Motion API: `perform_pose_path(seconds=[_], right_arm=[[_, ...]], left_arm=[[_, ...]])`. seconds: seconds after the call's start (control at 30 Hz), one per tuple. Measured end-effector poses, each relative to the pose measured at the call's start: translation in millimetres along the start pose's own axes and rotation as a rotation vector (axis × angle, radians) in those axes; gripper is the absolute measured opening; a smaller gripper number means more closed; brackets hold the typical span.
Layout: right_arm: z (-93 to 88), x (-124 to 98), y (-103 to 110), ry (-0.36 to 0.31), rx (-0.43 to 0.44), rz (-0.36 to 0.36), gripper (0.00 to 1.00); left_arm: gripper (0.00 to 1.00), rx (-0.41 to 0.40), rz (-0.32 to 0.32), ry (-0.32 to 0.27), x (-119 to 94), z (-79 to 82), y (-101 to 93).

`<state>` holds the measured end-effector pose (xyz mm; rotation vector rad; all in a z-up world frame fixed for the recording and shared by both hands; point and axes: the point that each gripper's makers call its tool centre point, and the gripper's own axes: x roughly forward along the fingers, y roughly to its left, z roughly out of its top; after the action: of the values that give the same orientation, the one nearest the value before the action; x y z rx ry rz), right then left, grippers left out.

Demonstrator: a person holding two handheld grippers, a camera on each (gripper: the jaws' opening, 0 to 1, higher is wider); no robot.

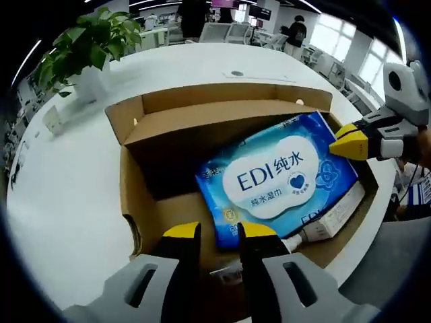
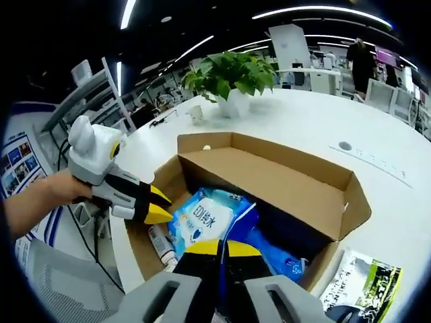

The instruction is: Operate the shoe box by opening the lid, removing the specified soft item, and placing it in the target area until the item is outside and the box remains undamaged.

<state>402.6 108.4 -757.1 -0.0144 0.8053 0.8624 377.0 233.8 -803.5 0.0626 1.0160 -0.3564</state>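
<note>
Cardboard, plain brown, makes up the shoe box (image 1: 202, 121), which sits open on a white table (image 1: 81, 202) with its lid folded up at the back. Inside lies a blue pack of wet wipes (image 1: 279, 176), tilted and propped at one end on something beneath it, with a small white tube (image 1: 316, 230) just beside it along the box wall.

In the left gripper view, the left gripper (image 1: 219, 235) hangs over the near rim, its yellow-tipped jaws a narrow gap apart and holding nothing. The right gripper (image 1: 350, 141) reaches in from the far side, tips together close to the pack's corner; whether they have pinched the film I cannot tell. In the right gripper view its jaws look nearly shut over the pack's edge.

That pack looks soft and squashy, light enough, with slick film that could slide out of a weak pinch. A grip across a short end or on the sealed seam would likely hold best, lifting straight up so the box walls are not dragged or torn.

A potted plant (image 1: 87, 47) stands further along the table, and a printed packet (image 2: 360, 282) lies outside the box.
</note>
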Motion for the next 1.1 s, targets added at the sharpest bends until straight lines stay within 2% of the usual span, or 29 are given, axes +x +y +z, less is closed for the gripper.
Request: perform_pose_path(seconds=[0.13, 0.23, 0.3, 0.5, 0.6, 0.77, 1.1], right_arm=[[-1.1, 0.2, -2.1, -0.002, 0.011, -0.001, 0.0], [-2.5, 0.7, -3.9, -0.004, 0.026, -0.001, 0.0], [-3.6, 0.4, -4.9, -0.008, 0.043, -0.001, 0.0], [-5.3, 0.5, -5.9, -0.02, 0.079, 0.004, 0.0], [-4.7, 0.2, -5.2, -0.026, 0.097, 0.008, 0.0], [-5.6, 0.6, -5.3, -0.039, 0.119, 0.014, 0.0], [-7.5, -2.5, -2.2, -0.043, 0.146, 0.029, 0.0]], left_arm=[[0.15, -0.037, -0.028, 0.01, 5.6, -1.8, -2.4], [0.09, -0.032, -0.026, 0.035, 8.7, -8.5, -1.1], [0.06, -0.035, -0.046, 0.023, 8.8, -7.5, -4.6], [0.04, -0.047, -0.037, 0.016, 11.1, -9.2, -4.5], [0.0, -0.008, -0.02, -0.008, 8.9, -5.2, -4.3], [0.0, -0.027, -0.02, -0.008, 6.9, -5.2, -3.9], [0.0, -0.059, -0.023, -0.07, -13.0, 1.9, -0.1]])
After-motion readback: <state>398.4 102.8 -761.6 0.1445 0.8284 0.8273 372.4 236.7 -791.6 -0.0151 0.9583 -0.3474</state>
